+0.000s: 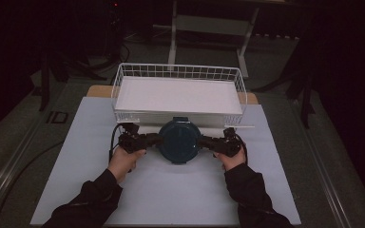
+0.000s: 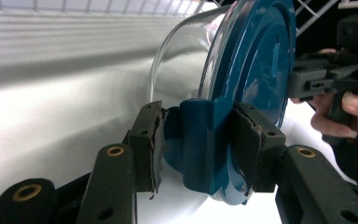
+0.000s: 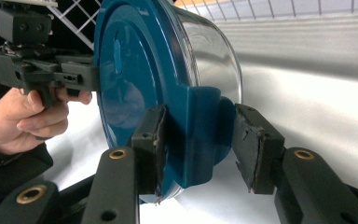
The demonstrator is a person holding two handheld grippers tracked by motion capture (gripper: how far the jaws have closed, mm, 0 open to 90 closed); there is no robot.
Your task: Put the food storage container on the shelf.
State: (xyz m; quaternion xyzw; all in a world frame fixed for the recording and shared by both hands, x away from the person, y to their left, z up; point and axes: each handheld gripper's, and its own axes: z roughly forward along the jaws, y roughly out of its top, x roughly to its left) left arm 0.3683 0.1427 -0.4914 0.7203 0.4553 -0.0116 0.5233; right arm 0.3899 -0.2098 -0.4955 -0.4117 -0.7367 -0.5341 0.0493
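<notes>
One clear glass container (image 1: pixel 179 140) with a dark blue lid (image 2: pixel 256 65) is sitting between the two grippers, low over the counter (image 1: pixel 171 190) and just in front of the single white wire basket (image 1: pixel 123 76). It is standing upright, its short axis vertical, the lid facing up toward the high camera. The lid is carrying two side tabs, one pointing at each gripper.

The left gripper (image 2: pixel 198 144) is closing its jaws on the left tab (image 2: pixel 200 140); both pads are pressing against the blue plastic. The right gripper (image 3: pixel 198 144) is straddling the right tab (image 3: pixel 200 135): one pad is touching it, while the other is standing slightly clear, so the jaws are narrowly parted around it.

Beyond the jaws, the glass body is showing below the lid. One hand (image 1: pixel 123 161) is gripping each tool.
</notes>
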